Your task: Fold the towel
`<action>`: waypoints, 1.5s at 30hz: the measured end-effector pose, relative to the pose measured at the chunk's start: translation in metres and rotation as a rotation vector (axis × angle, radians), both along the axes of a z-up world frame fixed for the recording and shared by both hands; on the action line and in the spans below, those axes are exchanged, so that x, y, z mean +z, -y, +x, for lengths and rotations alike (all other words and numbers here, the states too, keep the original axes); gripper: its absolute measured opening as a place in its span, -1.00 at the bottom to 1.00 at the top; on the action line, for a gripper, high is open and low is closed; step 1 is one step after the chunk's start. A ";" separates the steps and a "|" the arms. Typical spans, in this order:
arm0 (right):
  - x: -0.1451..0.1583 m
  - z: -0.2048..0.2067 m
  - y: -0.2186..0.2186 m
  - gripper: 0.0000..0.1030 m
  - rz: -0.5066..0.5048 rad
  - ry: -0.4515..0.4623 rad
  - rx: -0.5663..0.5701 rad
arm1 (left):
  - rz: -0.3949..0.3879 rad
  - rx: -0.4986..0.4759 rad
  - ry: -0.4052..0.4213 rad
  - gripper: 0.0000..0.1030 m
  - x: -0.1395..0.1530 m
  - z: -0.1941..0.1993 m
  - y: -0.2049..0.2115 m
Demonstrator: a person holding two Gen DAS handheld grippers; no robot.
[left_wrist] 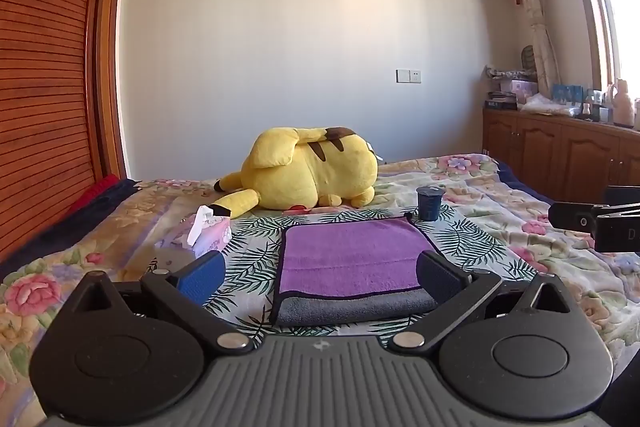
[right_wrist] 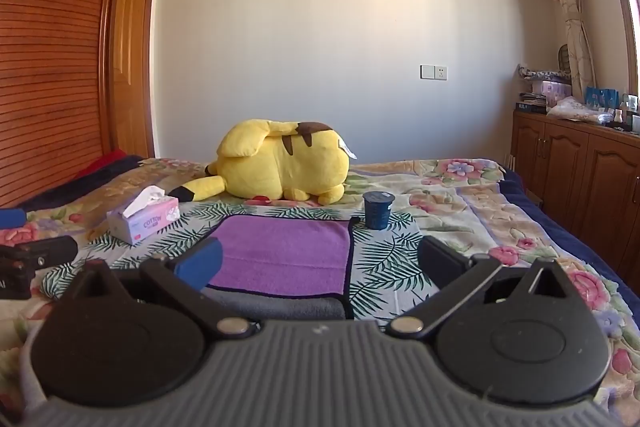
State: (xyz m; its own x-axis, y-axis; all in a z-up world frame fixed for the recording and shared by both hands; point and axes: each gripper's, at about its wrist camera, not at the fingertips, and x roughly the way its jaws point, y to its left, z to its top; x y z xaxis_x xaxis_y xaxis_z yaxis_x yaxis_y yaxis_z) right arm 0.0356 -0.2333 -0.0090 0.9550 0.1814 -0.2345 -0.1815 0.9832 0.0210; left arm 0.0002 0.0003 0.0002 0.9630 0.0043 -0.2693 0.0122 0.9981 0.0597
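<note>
Clearly, some folding is judged to be done already, since the towel (left_wrist: 352, 259) is seen lying flat on the floral bedspread (left_wrist: 500, 211) with a purple face uppermost and a grey layer showing beneath along its near edge, so that at least one fold appears to have been made. Farthest to the left of the left gripper (left_wrist: 320, 277), a tissue box (left_wrist: 210, 237) is found just beyond its blue-padded finger, and a yellow plush toy (left_wrist: 316, 171) is seen lying well ahead. The left gripper is held wide open with nothing between its pads, and the towel is placed directly ahead of it, its near edge framed between the two fingers without being touched. Ahead and slightly to the right of that gripper, a dark blue cup (left_wrist: 430, 203) is stood just past the towel's far right corner. The right gripper (right_wrist: 320, 261) is likewise spread fully and nothing is gripped; from it, the towel is seen ahead and to the left, with its right border lying between the fingers. What remains cannot be fixed with certainty, but a further fold is judged to be outstanding, for which an edge or corners would first have to be grasped.
</note>
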 end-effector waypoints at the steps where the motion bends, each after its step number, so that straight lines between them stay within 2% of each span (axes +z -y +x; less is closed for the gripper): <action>1: 0.000 0.000 0.000 1.00 0.001 -0.003 0.000 | -0.001 0.000 0.000 0.68 0.000 0.000 0.000; 45: 0.000 0.000 -0.002 1.00 -0.005 0.001 0.000 | -0.003 -0.002 0.001 0.68 -0.002 -0.002 -0.003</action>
State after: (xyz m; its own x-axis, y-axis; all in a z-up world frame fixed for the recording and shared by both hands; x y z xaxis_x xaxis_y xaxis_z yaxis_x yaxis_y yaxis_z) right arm 0.0354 -0.2314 -0.0085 0.9554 0.1802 -0.2340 -0.1815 0.9833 0.0159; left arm -0.0017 0.0033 -0.0022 0.9632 0.0013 -0.2687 0.0144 0.9983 0.0566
